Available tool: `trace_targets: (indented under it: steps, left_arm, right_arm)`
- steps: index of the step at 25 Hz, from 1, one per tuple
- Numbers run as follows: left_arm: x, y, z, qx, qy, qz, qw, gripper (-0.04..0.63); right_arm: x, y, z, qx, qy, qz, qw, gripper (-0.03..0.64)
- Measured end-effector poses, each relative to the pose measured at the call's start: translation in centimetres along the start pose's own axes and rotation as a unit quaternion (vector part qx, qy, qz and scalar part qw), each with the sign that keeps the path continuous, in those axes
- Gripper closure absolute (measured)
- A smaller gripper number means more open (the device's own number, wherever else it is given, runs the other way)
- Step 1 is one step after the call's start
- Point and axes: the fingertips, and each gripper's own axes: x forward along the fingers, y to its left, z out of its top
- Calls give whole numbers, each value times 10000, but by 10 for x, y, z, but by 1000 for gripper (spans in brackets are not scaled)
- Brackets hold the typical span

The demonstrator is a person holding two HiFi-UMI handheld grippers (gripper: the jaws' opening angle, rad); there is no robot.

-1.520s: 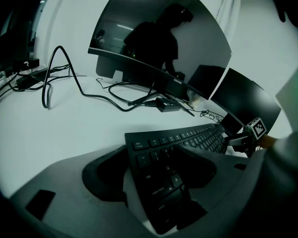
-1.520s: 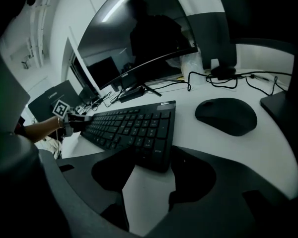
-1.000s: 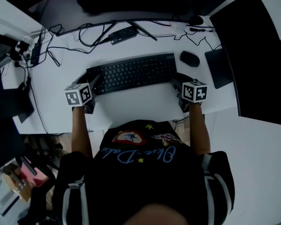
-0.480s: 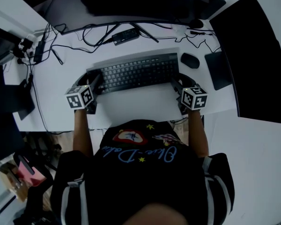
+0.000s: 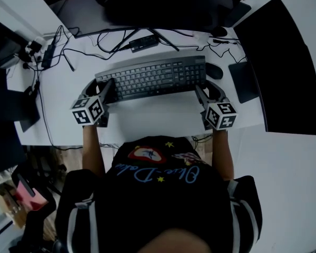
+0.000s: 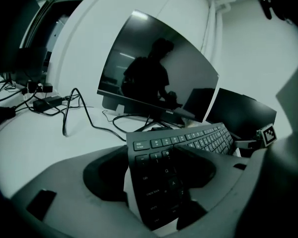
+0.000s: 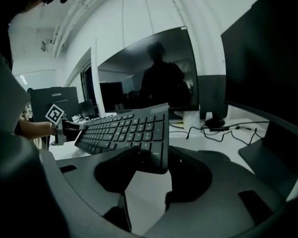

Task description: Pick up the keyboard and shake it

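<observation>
Gripping a black keyboard by both ends, a seated person holds it over the white surface in front of a large dark monitor. The left gripper is clamped on the keyboard's left end, one jaw pressing on the keys and the other beneath. The right gripper pinches the right end the same way, its jaws spread only as far as the board's thickness. Both gripper views show bare white surface beneath the held ends, so the pick-up looks done and the keyboard appears to hang tilted, just clear of the surface; the shake is the step that remains. That move calls for firm grips and for both hands swinging together, with room kept from the monitor, the cables behind and the mouse just beside the right end. Legible keycaps at the left end read "esc", "tab" and "caps lock", with Q and A beside them. A second screen, far off in the right gripper view, bears the name "Lenovo". The small logo on the big monitor's lower bezel and the cursive lettering across the person's shirt cannot be read with certainty.
</observation>
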Motion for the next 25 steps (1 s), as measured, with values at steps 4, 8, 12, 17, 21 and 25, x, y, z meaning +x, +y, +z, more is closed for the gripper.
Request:
trace_targets:
  steps: [4,8,12,17,21,25]
  left_arm:
    - [-16,-8,31,207,-483,-10,9986,330]
    - [-32,-17,66,518,-990,-71,9937,330]
    - [-51,-27,99,880,-1477,-70,9851,330]
    - [-71,-37,130,1271,-1858,-58,9743,330]
    - [-87,-45,145,1483,-2111,-41,9661,330]
    - [-99,-52,155,1577,-2309,-54,9601,330]
  right_arm:
    - [-12,8,29,-342,-564,-78,9978,442]
    - [-25,15,58,-579,-1059,-187,9925,442]
    - [-34,20,80,-731,-1505,-267,9855,442]
    - [-41,26,96,-704,-1906,-250,9788,442]
    - [-49,31,105,-753,-2133,-295,9736,442]
    - [-58,34,116,-978,-2329,-423,9667,442]
